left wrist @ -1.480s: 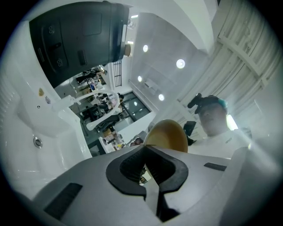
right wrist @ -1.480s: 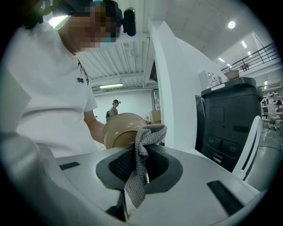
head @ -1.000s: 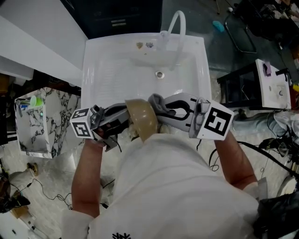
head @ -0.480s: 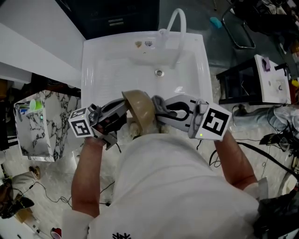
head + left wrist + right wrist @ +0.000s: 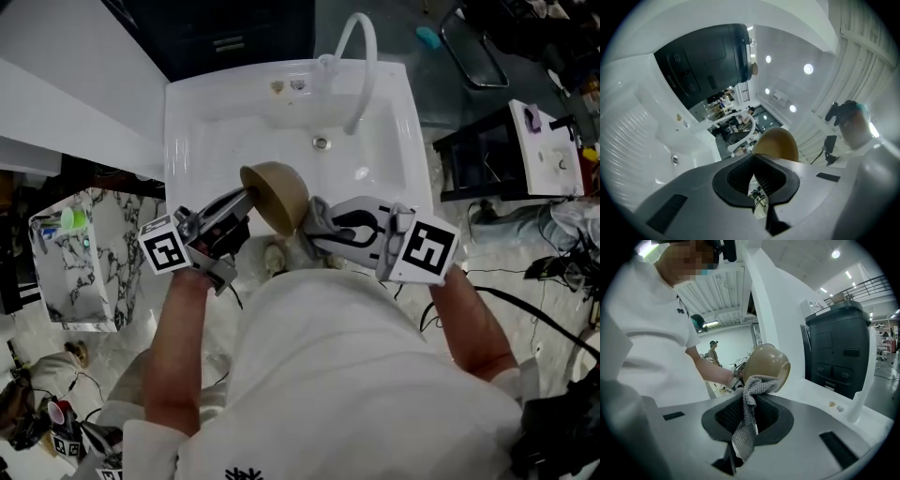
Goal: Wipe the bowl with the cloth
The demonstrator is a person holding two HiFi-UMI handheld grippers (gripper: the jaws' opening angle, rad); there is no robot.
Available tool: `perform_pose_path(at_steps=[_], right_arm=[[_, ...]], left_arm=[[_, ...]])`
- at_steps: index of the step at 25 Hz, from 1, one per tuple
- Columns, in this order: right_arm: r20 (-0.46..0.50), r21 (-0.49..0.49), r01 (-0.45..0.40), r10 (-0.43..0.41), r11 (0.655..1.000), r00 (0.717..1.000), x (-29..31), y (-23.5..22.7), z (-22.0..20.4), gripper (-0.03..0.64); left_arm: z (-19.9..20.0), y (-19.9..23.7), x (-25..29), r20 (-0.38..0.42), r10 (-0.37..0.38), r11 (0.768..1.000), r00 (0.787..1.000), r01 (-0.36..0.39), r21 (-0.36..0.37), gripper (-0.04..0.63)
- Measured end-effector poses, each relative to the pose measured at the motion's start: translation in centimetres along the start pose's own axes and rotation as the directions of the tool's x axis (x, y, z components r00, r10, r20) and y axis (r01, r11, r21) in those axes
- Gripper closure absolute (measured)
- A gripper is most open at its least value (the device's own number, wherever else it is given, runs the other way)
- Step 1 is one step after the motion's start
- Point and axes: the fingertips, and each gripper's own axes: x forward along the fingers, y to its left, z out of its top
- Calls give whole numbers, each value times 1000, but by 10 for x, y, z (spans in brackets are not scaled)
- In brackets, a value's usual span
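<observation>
A tan bowl (image 5: 277, 195) is held tilted above the near part of the white sink (image 5: 202, 131). My left gripper (image 5: 246, 199) is shut on its rim from the left. In the left gripper view the bowl (image 5: 777, 144) rises just past the closed jaws (image 5: 753, 158). My right gripper (image 5: 317, 223) is shut on a grey knitted cloth (image 5: 315, 208), just right of the bowl. The right gripper view shows the cloth (image 5: 749, 418) hanging from the jaws (image 5: 750, 398), its top bunched against the bowl's (image 5: 766, 365) lower outside near the rim.
A curved white faucet (image 5: 361, 56) stands at the sink's far edge, with the drain (image 5: 322, 142) in the basin. A marble-patterned box (image 5: 80, 272) sits at the left. A black stand with a white device (image 5: 542, 159) is at the right, with cables on the floor.
The left gripper has carried the bowl away from the person, further over the sink, and tipped it so its rounded outside shows. The right gripper and cloth stayed close beside it.
</observation>
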Motion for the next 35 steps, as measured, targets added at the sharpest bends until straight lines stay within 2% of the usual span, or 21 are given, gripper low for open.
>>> perform_pose_path(at_steps=[6,13,21,28,31,35], right_arm=[[14,3,16,-16,1000,1000,7,-1,5,571],[9,14,43,-43,999,999,17,-8,10,571],[37,28,143,-144,989,989,19,-31,14,571],[74,74,289,-294,954,953,14,-60,19,571],[56,120,367,-376,922,925,14,-69,15,571],[42,149,414,-424,898,905,16,-70,11,571]], left_arm=[[-5,14,-5,-65,79,996,995,-76,39,580],[-13,27,-20,-138,121,991,983,-113,65,580],[-16,39,-27,-184,143,989,972,-133,64,580],[-7,50,-30,-217,171,985,961,-160,64,580],[-3,66,-37,-226,230,973,947,-223,58,580],[8,98,-48,-228,340,940,912,-339,45,580]])
